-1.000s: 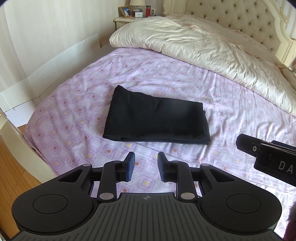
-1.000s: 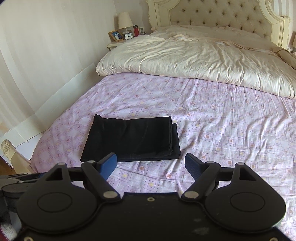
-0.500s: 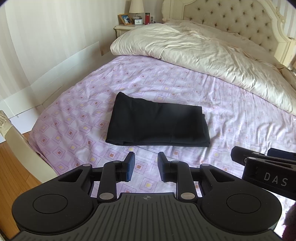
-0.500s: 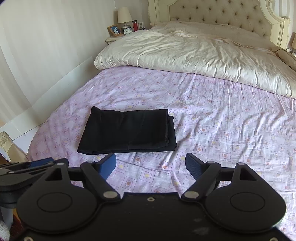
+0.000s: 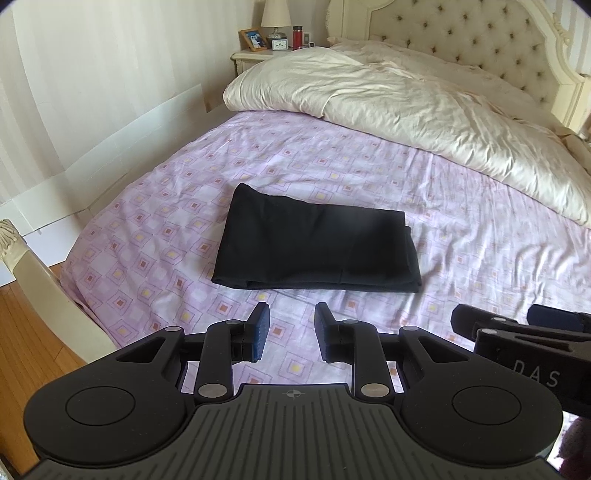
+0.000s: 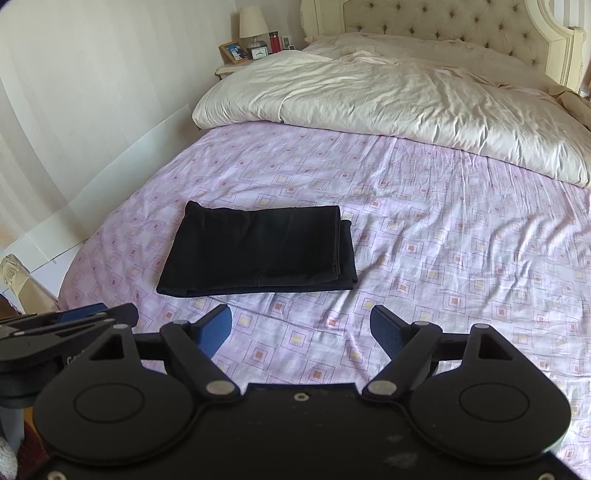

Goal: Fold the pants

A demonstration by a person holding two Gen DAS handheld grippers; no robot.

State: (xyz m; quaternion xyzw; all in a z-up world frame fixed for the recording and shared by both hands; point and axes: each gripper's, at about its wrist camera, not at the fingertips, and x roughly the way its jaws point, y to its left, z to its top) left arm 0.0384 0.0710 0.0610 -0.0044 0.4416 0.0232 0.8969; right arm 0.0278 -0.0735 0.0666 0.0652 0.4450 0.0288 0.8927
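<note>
Beyond both grippers' parted, empty jaws: folded pants (image 5: 317, 247) flat on bedsheet (image 5: 461, 258).

Soft daylight, sharp, fisheye-curved edges

A pair of black fabric pants (image 6: 258, 251), folded into a flat rectangle, lies on the pink bed sheet printed with small squares (image 6: 443, 258). The right tongs (image 6: 301, 326) hang above the sheet on the near side of the pants, blue pads wide apart with nothing between them. The left tongs (image 6: 92, 314) show at the left edge. A rumpled cream duvet (image 6: 388, 99) covers the bed's far half below a tufted cream headboard (image 6: 436, 18).
</note>
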